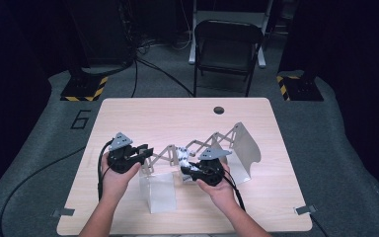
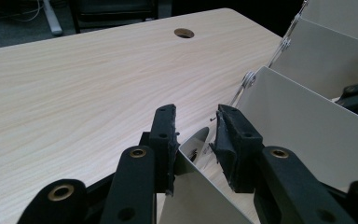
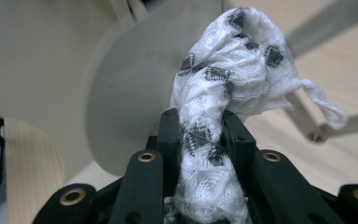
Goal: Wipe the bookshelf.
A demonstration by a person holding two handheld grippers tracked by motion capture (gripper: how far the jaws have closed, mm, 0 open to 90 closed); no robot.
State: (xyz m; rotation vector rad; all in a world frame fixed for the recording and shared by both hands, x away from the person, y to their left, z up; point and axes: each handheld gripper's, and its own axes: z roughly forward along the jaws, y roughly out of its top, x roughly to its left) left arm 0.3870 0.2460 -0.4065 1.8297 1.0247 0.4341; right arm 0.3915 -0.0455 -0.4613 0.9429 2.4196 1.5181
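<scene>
A folding rack of white panels (image 1: 246,145) joined by grey scissor links (image 1: 168,153) stretches across the wooden table (image 1: 143,113). My left gripper (image 1: 145,150) is at the rack's left end. In the left gripper view its jaws (image 2: 196,121) straddle the top edge of a white panel (image 2: 196,186), which lies against one pad while a gap shows at the other. My right gripper (image 1: 187,168) is shut on a white cloth with dark grey marks (image 1: 182,152). In the right gripper view the bunched cloth (image 3: 233,60) rises from between the pads (image 3: 200,119), close in front of a rounded panel (image 3: 135,93).
A round cable hole (image 1: 219,109) sits near the table's far edge. A black folding chair (image 1: 227,44) stands on the floor beyond the table. One rack panel (image 1: 160,192) stands near the front edge between my forearms. Bare tabletop lies behind the rack.
</scene>
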